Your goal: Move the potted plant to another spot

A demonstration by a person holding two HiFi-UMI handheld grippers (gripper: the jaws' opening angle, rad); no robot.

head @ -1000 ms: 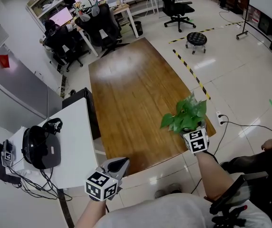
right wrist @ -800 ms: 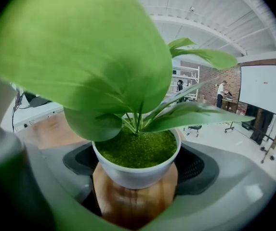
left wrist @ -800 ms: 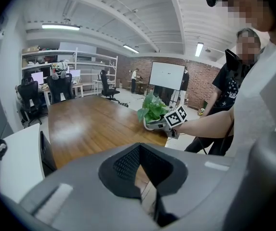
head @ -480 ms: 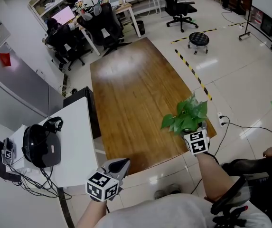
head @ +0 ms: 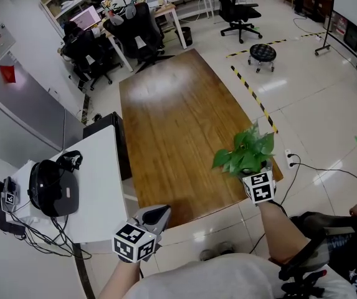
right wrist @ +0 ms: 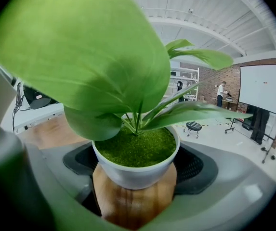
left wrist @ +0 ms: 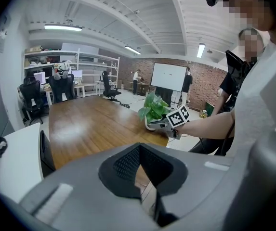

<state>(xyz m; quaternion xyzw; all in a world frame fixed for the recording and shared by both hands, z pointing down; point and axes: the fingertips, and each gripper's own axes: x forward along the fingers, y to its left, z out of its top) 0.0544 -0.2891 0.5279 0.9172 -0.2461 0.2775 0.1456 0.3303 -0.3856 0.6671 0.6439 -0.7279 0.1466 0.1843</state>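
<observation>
Our right gripper (right wrist: 136, 177) stands spread wide around the potted plant (head: 245, 153), and we read it as closed on it. Our left gripper (left wrist: 140, 173) hangs off the table's near edge, jaws drawn almost together with nothing between them. The long wooden table (head: 172, 117) lies bare ahead and to the left, so we judge there is ample room for a new spot further in. That would take the plant away from the near right corner, where it now sits close to the edge. To lift well, we think we should raise it straight up before carrying it sideways, keep it upright, and travel low over the wood. The broad leaves (right wrist: 80, 52) fill much of the right gripper view, so we would steer by the head view instead. The white pot (left wrist: 150, 125) is round and smooth and, with wood showing under its base, appears to rest on the table. It could twist or slide in the hold. The dark pads (right wrist: 198, 165) meet its wall on both sides below the rim, so we would keep the pressure even and set it down flat before letting go.
</observation>
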